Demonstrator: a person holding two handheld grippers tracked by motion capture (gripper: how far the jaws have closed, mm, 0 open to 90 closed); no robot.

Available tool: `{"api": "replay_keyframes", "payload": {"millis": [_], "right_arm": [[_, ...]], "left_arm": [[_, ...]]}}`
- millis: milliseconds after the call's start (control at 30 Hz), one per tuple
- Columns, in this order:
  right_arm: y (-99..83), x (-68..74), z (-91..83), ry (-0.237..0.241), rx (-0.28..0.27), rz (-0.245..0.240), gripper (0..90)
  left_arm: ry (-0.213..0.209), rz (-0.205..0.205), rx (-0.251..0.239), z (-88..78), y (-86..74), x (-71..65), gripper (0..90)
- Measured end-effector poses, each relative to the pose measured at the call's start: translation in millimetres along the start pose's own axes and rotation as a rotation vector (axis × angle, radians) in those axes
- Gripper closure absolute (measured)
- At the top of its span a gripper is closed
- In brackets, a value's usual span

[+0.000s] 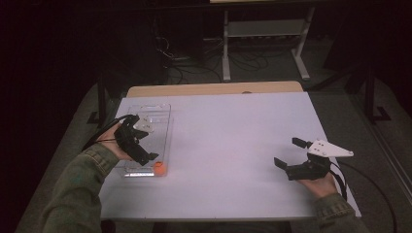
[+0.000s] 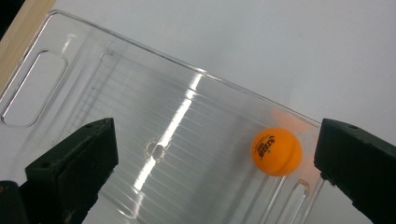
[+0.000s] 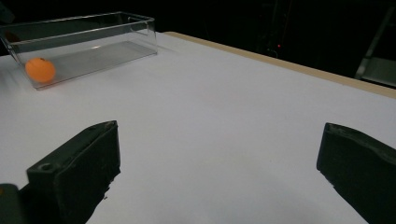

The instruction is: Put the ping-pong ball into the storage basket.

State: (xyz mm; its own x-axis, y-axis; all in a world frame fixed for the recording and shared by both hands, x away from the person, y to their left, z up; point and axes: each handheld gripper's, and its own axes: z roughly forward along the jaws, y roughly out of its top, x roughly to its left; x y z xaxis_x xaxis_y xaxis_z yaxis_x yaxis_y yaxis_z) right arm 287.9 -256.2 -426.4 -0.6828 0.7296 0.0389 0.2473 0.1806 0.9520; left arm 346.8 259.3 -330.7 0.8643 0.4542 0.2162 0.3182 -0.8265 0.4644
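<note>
Two grippers are in play: the left gripper (image 1: 145, 156) hangs over one clear tray (image 1: 163, 114) at nine o'clock on the table (image 1: 233, 145), jaws spread wide with nothing between them. One orange ball (image 1: 160, 168) sits in the tray's near end. Right gripper (image 1: 289, 154), at four o'clock, is spread too, pinching nothing.

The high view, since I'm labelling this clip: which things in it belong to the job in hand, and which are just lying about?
Part of the job:
- orange ball, lying in the tray
- clear plastic tray
- left gripper, jaws open above the tray

Just there:
- right gripper, open over bare white table
- metal rack and cables behind the table
</note>
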Motion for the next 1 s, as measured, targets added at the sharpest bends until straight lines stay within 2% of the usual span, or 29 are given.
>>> {"api": "replay_keyframes", "payload": {"millis": [267,467,600,1000], "right_arm": [[-0.1,0.1,0.2,0.001,0.001,-0.001,0.0],[0.0,0.3,-0.1,0.0,-0.002,0.0,0.0],[0.0,0.2,-0.3,0.0,-0.002,-0.001,0.0],[0.0,0.3,-0.2,0.0,-0.002,-0.001,0.0]], "left_arm": [[0.023,-0.043,-0.083,-10.7,-11.3,-0.4,0.0],[0.018,-0.06,-0.118,-14.5,-16.1,-0.7,0.0],[0.038,-0.057,-0.14,-17.9,-18.7,-3.5,0.0],[0.073,-0.103,-0.234,-22.7,-29.2,-5.3,0.0]]}}
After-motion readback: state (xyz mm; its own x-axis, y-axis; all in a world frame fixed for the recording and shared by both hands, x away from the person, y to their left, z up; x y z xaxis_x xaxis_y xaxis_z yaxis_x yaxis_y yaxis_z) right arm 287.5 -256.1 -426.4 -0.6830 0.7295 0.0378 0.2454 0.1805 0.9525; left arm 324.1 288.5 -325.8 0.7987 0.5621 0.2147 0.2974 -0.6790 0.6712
